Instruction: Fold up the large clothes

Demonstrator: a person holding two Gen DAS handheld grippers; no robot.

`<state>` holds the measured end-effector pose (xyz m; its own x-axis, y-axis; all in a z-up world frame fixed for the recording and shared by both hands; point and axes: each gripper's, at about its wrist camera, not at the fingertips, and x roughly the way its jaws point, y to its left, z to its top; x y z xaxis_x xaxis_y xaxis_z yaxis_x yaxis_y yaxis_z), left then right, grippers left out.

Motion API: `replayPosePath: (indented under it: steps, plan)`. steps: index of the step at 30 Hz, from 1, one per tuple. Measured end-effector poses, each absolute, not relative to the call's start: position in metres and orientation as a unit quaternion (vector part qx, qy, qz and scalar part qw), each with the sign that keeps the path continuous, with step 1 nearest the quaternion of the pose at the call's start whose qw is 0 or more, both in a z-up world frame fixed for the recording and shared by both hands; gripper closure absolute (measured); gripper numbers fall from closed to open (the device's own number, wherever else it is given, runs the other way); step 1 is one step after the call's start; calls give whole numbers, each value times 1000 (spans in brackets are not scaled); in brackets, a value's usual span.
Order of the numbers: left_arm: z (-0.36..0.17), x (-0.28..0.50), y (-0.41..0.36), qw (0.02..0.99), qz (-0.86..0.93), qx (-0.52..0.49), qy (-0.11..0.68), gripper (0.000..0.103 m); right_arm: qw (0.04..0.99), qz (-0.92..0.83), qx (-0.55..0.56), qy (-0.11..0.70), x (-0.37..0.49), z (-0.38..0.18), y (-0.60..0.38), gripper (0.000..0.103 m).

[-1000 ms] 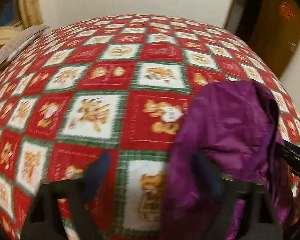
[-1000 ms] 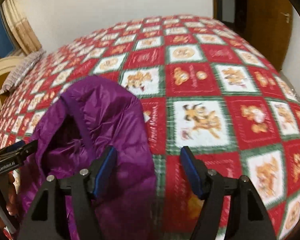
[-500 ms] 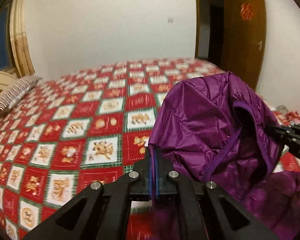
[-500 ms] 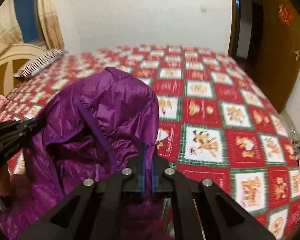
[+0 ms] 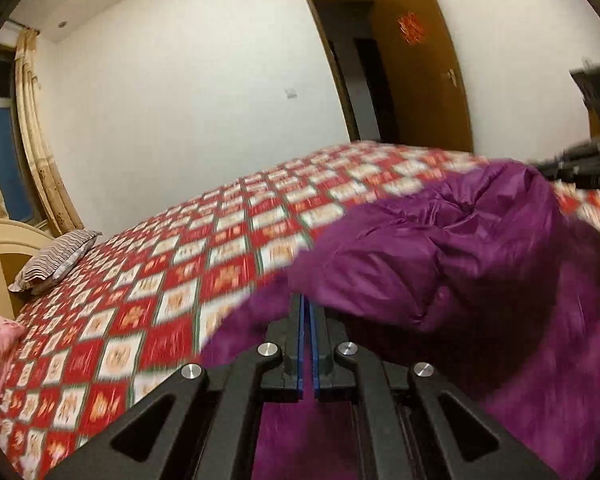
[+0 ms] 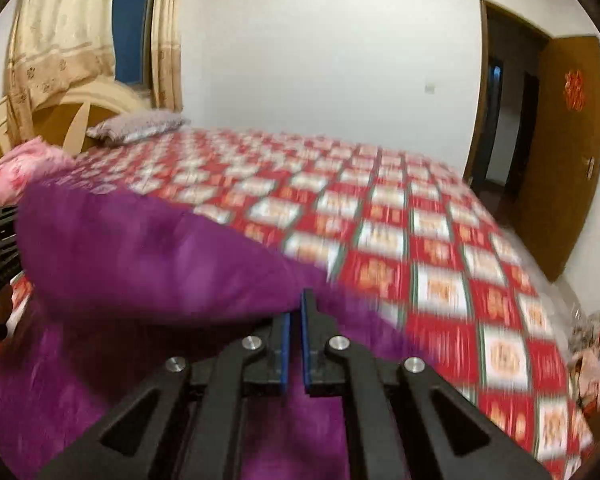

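Both the left gripper (image 5: 307, 308) and right gripper (image 6: 296, 304) pinch the purple jacket (image 5: 452, 264), stretched three-to-nine o'clock between them.

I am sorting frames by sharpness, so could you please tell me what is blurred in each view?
Left wrist: bedspread and purple jacket smeared, wall and door fairly crisp. Right wrist: the same smear, heaviest on the jacket.

Red patchwork bedspread (image 5: 204, 280), striped pillow (image 5: 54, 258), door (image 6: 560, 152)
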<state>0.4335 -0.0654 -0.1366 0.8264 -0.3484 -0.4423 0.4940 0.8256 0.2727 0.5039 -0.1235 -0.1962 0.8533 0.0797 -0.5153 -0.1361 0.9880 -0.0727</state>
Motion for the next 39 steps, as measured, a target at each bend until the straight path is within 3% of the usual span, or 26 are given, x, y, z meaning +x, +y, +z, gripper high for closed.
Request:
replayPosePath:
  steps: [5, 6, 8, 9, 10, 11, 12, 15, 20, 21, 22, 23, 24, 29, 33, 39]
  plan:
    - [-149, 425, -48, 924, -208, 221, 234, 101, 945, 79, -57, 311, 470, -206, -127, 97]
    - [-147, 429, -44, 926, -199, 217, 237, 101, 944, 84, -50, 316, 467, -205, -128, 93]
    - [-141, 443, -41, 930, -182, 199, 249, 97, 938, 91, -30, 334, 469, -204, -131, 70]
    - [-137, 450, -40, 932, -176, 181, 259, 81, 935, 99, -10, 341, 470, -202, -131, 39]
    - [-133, 450, -42, 935, -172, 165, 264, 66, 936, 107, 9, 335, 472, -201, -132, 23]
    - [-128, 453, -43, 940, -163, 140, 266, 33, 938, 112, 23, 328, 472, -197, -130, 23]
    - [-123, 454, -45, 947, -153, 113, 260, 12, 938, 113, 31, 326, 476, -194, -124, 23]
    - [-111, 456, -63, 951, -156, 61, 261, 10, 934, 106, 72, 333, 495, -194, -112, 23]
    - [-126, 484, -101, 925, -162, 27, 342, 10, 913, 99, 158, 363, 521, -216, -109, 25]
    - [-133, 487, -108, 921, -166, 32, 350, 15, 904, 100, 183, 373, 528, -222, -110, 32]
    - [-137, 486, -115, 919, -168, 44, 353, 24, 895, 106, 204, 382, 531, -227, -112, 51]
    - [-140, 482, -121, 915, -175, 56, 360, 44, 887, 112, 216, 392, 533, -232, -111, 66]
    - [-143, 479, -125, 907, -185, 64, 373, 48, 885, 106, 215, 400, 533, -234, -110, 93]
    - [-143, 436, -121, 900, -220, 93, 364, 48, 893, 118, 171, 400, 491, -220, -96, 94]
    - [-166, 426, -123, 889, -218, 118, 385, 47, 886, 105, 147, 428, 484, -241, -93, 94]
    - [-154, 424, -118, 897, -206, 122, 370, 47, 878, 109, 147, 443, 476, -251, -91, 95]
